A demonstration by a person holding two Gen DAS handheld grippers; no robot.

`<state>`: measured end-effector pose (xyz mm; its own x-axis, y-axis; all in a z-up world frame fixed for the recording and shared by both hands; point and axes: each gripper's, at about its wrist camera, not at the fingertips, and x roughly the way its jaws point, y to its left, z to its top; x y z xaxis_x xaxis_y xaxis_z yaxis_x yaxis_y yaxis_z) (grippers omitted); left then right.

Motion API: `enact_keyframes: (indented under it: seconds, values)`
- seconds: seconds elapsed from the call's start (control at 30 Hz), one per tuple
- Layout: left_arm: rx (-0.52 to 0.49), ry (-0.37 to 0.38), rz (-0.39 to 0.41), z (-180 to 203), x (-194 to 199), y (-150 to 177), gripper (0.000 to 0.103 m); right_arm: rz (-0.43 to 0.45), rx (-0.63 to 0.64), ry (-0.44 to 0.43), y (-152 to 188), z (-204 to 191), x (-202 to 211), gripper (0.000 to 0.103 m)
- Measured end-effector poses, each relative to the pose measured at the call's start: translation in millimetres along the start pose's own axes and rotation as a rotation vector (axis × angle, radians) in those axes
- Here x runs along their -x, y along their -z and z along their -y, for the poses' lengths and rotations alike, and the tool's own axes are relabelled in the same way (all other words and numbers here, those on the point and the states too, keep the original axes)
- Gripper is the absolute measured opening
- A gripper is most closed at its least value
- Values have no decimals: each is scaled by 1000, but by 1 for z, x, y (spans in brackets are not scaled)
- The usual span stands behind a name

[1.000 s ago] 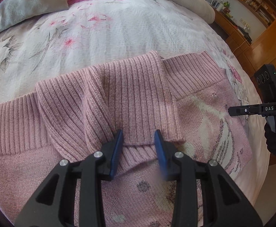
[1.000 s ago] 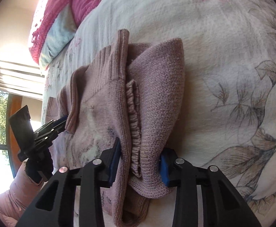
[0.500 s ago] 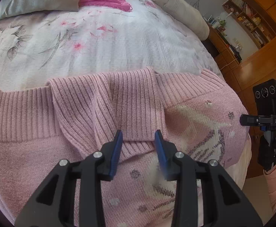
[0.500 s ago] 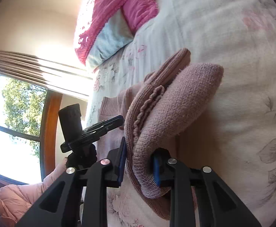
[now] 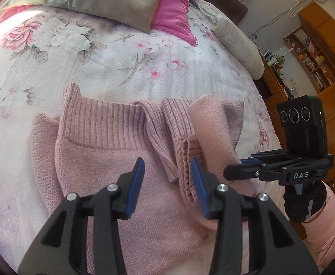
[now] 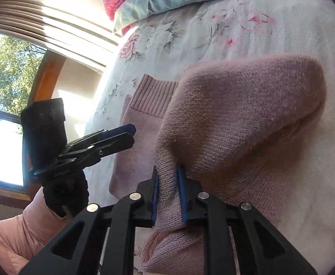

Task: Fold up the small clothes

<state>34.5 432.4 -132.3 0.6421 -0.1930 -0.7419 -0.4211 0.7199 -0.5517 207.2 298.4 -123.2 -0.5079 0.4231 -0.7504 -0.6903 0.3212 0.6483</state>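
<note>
Fingers (image 5: 140, 183) of the left gripper (image 5: 167, 188) stand spread over the pink sweater (image 5: 112, 165), which lies on the bed (image 5: 121, 68), gripping nothing; at the right edge of the left wrist view, the right gripper (image 5: 236, 167) carries a folded sleeve (image 5: 215, 133) across the body.

Seen from the right wrist, the right gripper's fingers (image 6: 154, 194) pinch that sleeve's knit. The pinch takes only a narrow bunch, so the knit may slip out or the fold land crooked. No containers show in either view.
</note>
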Motion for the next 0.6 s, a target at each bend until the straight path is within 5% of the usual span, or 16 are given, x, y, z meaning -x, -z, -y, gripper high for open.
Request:
enact_keyframes:
  seconds: [0.17, 0.3, 0.4, 0.6]
  values:
    - [35, 37, -4, -11, 1, 3, 41, -19, -36, -23, 5, 11, -28, 32]
    - [56, 77, -21, -9, -4, 3, 41, -10, -27, -57, 6, 7, -22, 47]
    - [77, 131, -48, -1, -11, 5, 41, 35, -5, -46, 11, -2, 5, 62]
    - [134, 214, -151, 14, -44, 20, 42, 162, -28, 25, 38, 16, 76, 64]
